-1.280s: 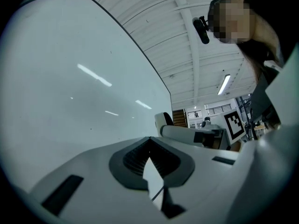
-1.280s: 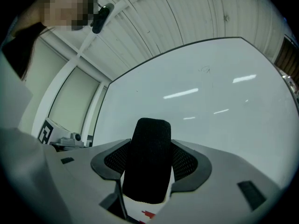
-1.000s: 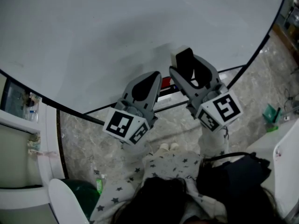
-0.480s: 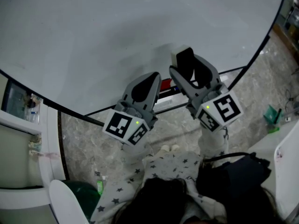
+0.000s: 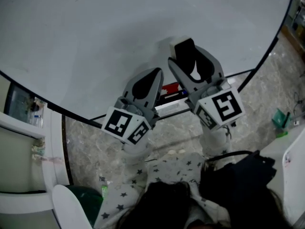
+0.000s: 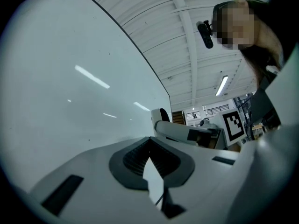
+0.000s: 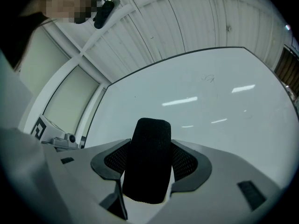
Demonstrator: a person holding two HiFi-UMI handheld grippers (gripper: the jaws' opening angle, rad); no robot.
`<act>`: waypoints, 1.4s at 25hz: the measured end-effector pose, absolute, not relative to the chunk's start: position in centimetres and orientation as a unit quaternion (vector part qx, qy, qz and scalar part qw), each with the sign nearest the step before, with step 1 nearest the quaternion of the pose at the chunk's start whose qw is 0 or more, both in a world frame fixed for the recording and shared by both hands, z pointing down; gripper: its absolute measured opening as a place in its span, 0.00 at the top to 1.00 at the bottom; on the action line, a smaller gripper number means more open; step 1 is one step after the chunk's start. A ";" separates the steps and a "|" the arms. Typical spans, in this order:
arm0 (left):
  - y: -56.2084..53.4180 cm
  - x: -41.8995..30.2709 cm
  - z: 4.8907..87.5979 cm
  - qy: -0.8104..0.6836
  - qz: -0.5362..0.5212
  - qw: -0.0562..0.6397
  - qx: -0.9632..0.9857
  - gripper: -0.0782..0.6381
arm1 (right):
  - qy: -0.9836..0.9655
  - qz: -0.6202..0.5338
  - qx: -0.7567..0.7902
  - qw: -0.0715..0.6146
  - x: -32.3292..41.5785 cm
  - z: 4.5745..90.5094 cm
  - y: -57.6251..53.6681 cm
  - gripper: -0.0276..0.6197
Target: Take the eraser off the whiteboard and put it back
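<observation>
The eraser [image 5: 187, 57], black felt on a white body, sits between the jaws of my right gripper [image 5: 188, 63], which is shut on it. It is held close in front of the whiteboard [image 5: 109, 27], above the marker tray [image 5: 167, 108]; I cannot tell whether it touches the board. In the right gripper view the eraser [image 7: 148, 160] stands upright between the right gripper's [image 7: 149, 171] pads, with the whiteboard [image 7: 210, 101] behind it. My left gripper [image 5: 153, 76] hangs beside it to the left, shut with nothing in it. In the left gripper view, the left gripper's [image 6: 150, 146] tips meet.
A red marker [image 5: 170, 88] lies on the tray below the board. Under the board's edge lies marbled floor [image 5: 267, 80]. A green bin [image 5: 83, 197] stands at lower left, a black bag [image 5: 238, 175] at lower right, and a small green object [image 5: 279, 118] lies on the floor at right.
My right gripper has risen a little along the board with the eraser still in it. The left gripper has hardly moved.
</observation>
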State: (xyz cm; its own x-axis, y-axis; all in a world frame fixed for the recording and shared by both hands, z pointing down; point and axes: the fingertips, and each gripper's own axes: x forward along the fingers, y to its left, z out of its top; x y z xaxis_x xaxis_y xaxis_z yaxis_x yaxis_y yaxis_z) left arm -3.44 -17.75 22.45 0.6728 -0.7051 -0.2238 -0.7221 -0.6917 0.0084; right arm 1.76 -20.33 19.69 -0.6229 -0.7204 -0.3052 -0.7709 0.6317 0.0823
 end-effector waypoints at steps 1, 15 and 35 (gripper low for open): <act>-17.9 -3.6 22.4 0.391 0.104 0.042 -0.913 0.89 | 0.895 0.105 -0.415 0.125 1.4 19.5 -20.5 0.56; -21.1 -7.0 20.1 0.406 0.105 0.070 -0.905 0.89 | 0.874 0.183 -0.430 0.131 -2.5 15.3 -23.7 0.56; -22.7 -10.0 19.4 0.421 0.082 0.099 -0.898 0.89 | 0.818 0.250 -0.507 0.103 -5.2 14.0 -27.0 0.56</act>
